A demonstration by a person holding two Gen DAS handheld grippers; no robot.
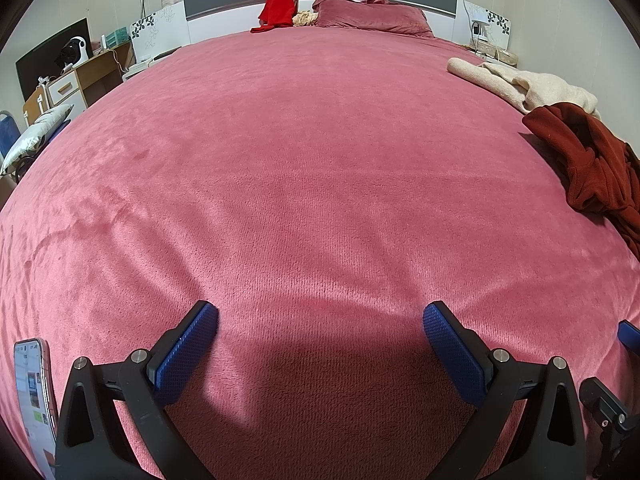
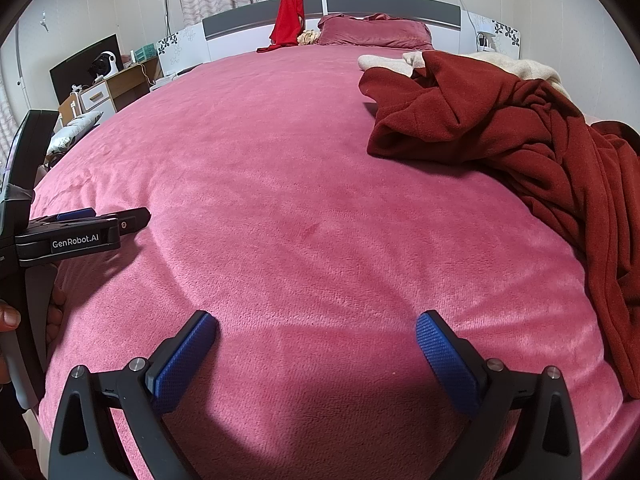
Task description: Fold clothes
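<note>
A crumpled dark red garment [image 2: 516, 136] lies on the right side of the pink bed [image 2: 280, 184]; it also shows at the right edge of the left wrist view [image 1: 592, 164]. A cream garment [image 1: 520, 82] lies behind it, partly hidden in the right wrist view [image 2: 532, 68]. My left gripper [image 1: 320, 316] is open and empty above the bed's near edge. My right gripper [image 2: 316, 324] is open and empty too, to the right of the left one, whose body [image 2: 80, 228] shows at the left of its view. The dark red garment lies ahead and right of both.
A bright red garment [image 1: 280, 0] hangs over the headboard, beside a pink pillow [image 1: 372, 14]. A desk with drawers and a monitor [image 1: 72, 76] stands left of the bed. A nightstand [image 1: 492, 46] stands at the far right. A phone [image 1: 34, 400] is mounted on my left gripper.
</note>
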